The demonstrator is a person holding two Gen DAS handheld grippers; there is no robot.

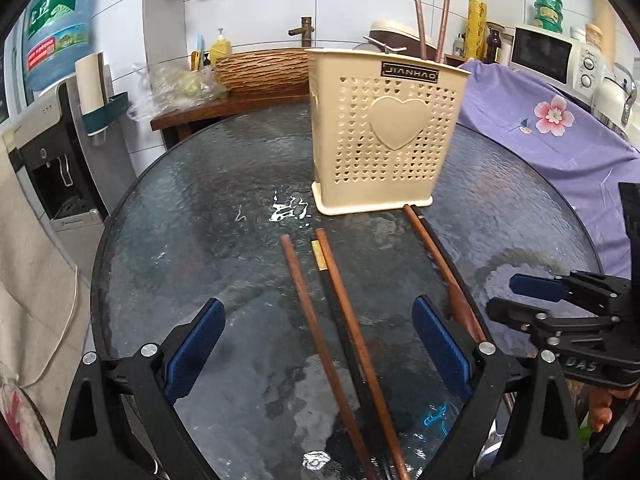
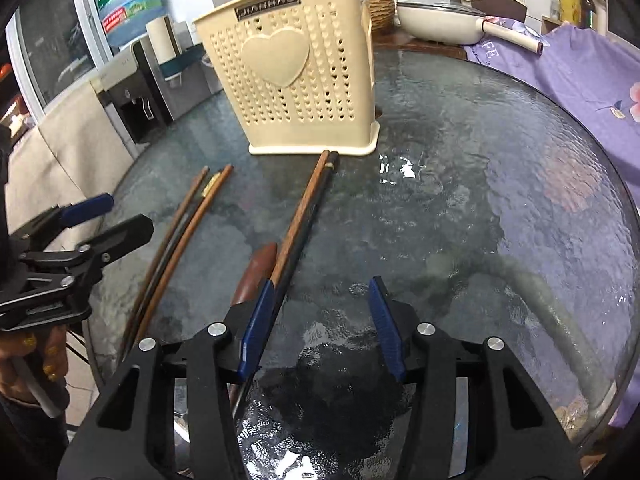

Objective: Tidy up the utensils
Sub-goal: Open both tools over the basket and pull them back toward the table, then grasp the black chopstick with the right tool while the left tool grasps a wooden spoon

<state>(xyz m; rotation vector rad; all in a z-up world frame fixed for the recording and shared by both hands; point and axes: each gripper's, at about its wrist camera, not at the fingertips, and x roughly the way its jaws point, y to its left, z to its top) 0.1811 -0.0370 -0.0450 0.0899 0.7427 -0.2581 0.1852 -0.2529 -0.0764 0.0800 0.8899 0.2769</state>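
Observation:
A cream perforated utensil holder (image 1: 384, 132) with a heart stands on the round glass table (image 1: 200, 220); it also shows in the right wrist view (image 2: 300, 72). Two brown chopsticks (image 1: 430, 20) stick out of its top. Three chopsticks (image 1: 336, 312) lie on the glass between the open jaws of my left gripper (image 1: 320, 344). A brown and a black chopstick (image 2: 308, 204) and a brown spoon (image 2: 256, 272) lie just left of my right gripper (image 2: 320, 324), which is open and empty; its left finger touches or overlaps them.
A purple flowered cloth (image 1: 560, 132) covers the right side. A wooden counter with a basin (image 1: 260, 68) and a cream pan (image 2: 440, 20) stand behind the table. A water dispenser (image 1: 52, 152) stands at the left.

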